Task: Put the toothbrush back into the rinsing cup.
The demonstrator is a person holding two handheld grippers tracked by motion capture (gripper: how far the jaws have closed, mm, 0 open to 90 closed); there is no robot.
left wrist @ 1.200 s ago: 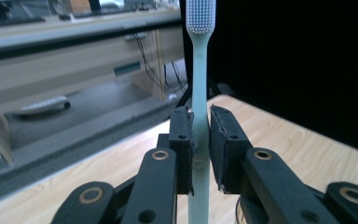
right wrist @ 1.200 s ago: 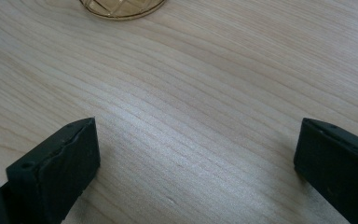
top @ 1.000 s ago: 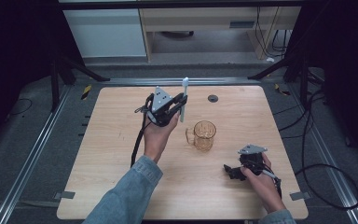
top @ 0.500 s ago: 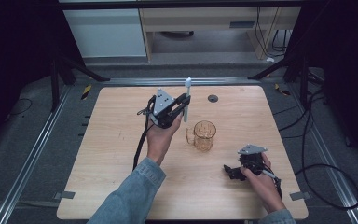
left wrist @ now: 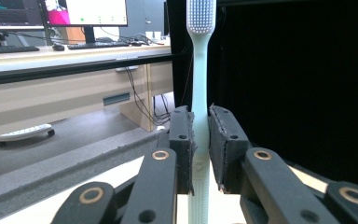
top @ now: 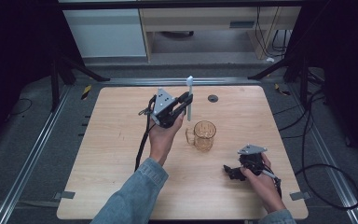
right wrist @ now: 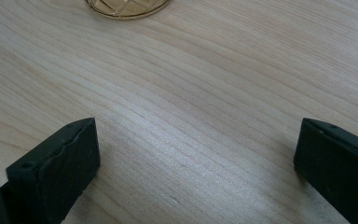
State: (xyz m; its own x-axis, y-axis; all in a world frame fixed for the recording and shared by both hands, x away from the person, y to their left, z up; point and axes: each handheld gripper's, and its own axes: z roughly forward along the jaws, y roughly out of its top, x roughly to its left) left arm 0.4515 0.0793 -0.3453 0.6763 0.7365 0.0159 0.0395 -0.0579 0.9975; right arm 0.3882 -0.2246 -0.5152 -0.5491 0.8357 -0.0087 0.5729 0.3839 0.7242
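Observation:
A pale blue-white toothbrush (top: 189,97) stands upright, bristle head up, clamped in my left gripper (top: 187,100) above the table's middle. In the left gripper view both pads press on the toothbrush (left wrist: 200,93) handle, and the left gripper (left wrist: 201,140) is shut on it. An amber glass mug (top: 203,135) with a handle stands on the wooden table (top: 112,154), just right of and nearer than the raised hand. My right gripper (top: 228,171) rests low on the table at the right front, jaws spread wide. In the right gripper view its jaws (right wrist: 196,158) hold nothing, and the mug's base (right wrist: 127,7) shows ahead.
A small dark round disc (top: 213,98) lies on the table near its far edge. Black cables trail off the right side over the floor (top: 317,154). Metal rails run along both table sides. A cabinet stands beyond the far edge.
The left hand has shifted slightly to the right and up with the toothbrush, nearer above the mug. The right hand has stayed put.

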